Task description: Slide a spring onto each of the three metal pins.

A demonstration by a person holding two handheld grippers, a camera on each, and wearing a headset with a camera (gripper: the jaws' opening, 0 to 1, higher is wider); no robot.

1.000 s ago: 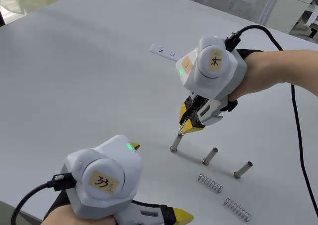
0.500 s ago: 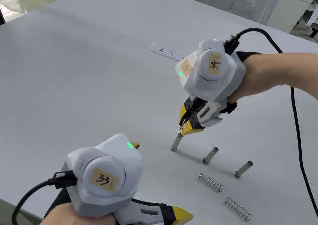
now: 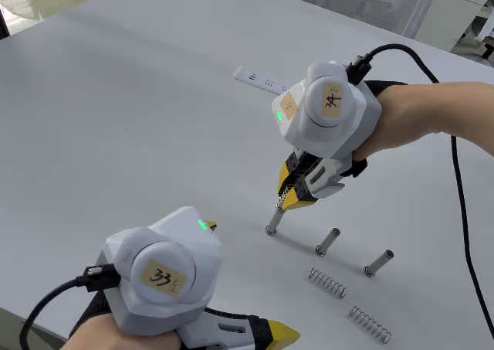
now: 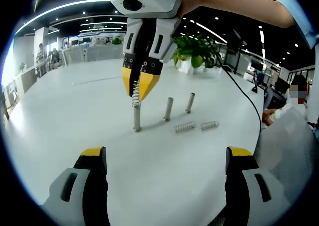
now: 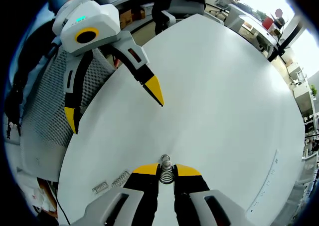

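We hold one spring (image 4: 135,94) up and down, right over the first pin (image 4: 136,117). The low end of the spring sits at the top of that pin. We cannot tell if it has gone over the tip. The right gripper (image 3: 293,199) comes down from above and pinches the spring. Its yellow fingers are almost closed, with just the spring between them.

In the head view, the first pin stands on the white table (image 3: 116,118). Toward 4 o'clock from it stand the second pin (image 3: 326,242) and the third pin (image 3: 378,263), all in a row. Both are bare. Toward 5 o'clock a loose spring (image 3: 327,283) lies flat just beside them, and a far spring (image 3: 369,324) lies a bit further out.

Toward 7 o'clock, close to us, is the left gripper (image 4: 165,153). Its fingers are spread wide and hold nothing. At 12 o'clock, well apart, a white strip (image 3: 255,77) lies on the table.
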